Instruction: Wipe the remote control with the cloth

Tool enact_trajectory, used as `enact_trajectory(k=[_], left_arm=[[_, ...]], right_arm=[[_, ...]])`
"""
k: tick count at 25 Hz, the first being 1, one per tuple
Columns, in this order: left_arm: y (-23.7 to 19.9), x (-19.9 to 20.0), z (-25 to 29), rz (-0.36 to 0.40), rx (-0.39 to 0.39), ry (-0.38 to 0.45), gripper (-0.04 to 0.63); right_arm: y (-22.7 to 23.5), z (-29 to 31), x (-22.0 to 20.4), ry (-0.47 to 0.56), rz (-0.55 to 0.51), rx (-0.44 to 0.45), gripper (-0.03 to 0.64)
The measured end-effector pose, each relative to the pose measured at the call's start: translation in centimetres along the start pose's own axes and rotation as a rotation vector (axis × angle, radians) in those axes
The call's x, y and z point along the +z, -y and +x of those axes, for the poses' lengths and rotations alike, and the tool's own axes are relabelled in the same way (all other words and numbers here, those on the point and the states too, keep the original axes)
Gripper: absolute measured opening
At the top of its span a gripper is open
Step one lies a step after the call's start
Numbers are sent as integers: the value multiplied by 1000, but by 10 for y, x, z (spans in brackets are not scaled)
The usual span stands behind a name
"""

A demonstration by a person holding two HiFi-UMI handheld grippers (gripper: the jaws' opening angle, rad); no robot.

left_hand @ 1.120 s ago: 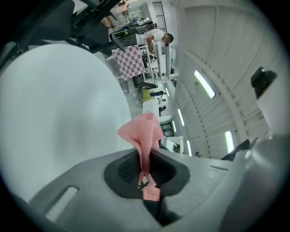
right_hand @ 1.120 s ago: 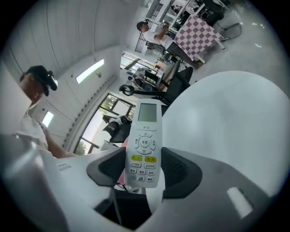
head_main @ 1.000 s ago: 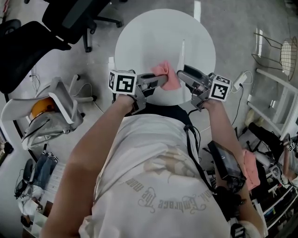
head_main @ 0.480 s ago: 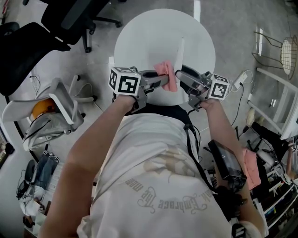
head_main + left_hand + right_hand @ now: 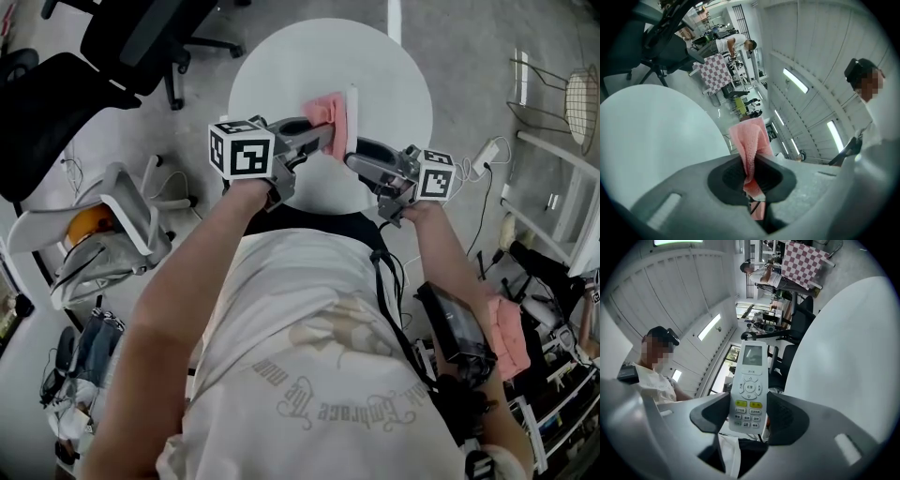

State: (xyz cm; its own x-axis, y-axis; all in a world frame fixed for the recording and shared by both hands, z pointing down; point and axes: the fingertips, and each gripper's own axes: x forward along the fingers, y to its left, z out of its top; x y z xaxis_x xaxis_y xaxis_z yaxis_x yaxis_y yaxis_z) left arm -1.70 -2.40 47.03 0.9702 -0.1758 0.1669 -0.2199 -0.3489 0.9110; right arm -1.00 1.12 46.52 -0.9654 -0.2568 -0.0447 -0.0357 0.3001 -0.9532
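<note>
Presently on hand: left gripper, jaws closed on a pink cloth, which is pinched into a narrow fold and stands up out of the jaws. Its lower end runs down into the dark recess behind them and is lost from sight. Right gripper, jaws clamped on the lower part of a white remote control, held upright with the screen at the top and the keypad facing the camera. The remote's bottom edge sits down between the jaws, and the button print is too small to read. In the head view both items show over a round white table, whose near edge is covered by the person's torso. From there the remote appears edge-on only, as a thin white bar, with the cloth against its left side. Whether the two actually touch cannot be made out.
</note>
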Motion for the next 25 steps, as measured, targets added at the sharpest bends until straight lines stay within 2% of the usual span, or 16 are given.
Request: enact_trajectory(k=[6, 12, 20, 25], left_arm=[[-5, 39, -3, 22, 3, 64, 21], [-9, 70, -6, -6, -10, 113, 21], [-7, 28, 8, -4, 9, -44, 21], [-9, -4, 6, -29, 20, -113, 20]], right_arm=[[0, 3, -13, -70, -21, -8, 253], [-4, 4, -22, -139, -45, -1, 253], [0, 6, -16, -125, -63, -19, 249], [6, 2, -6, -94, -68, -49, 247]])
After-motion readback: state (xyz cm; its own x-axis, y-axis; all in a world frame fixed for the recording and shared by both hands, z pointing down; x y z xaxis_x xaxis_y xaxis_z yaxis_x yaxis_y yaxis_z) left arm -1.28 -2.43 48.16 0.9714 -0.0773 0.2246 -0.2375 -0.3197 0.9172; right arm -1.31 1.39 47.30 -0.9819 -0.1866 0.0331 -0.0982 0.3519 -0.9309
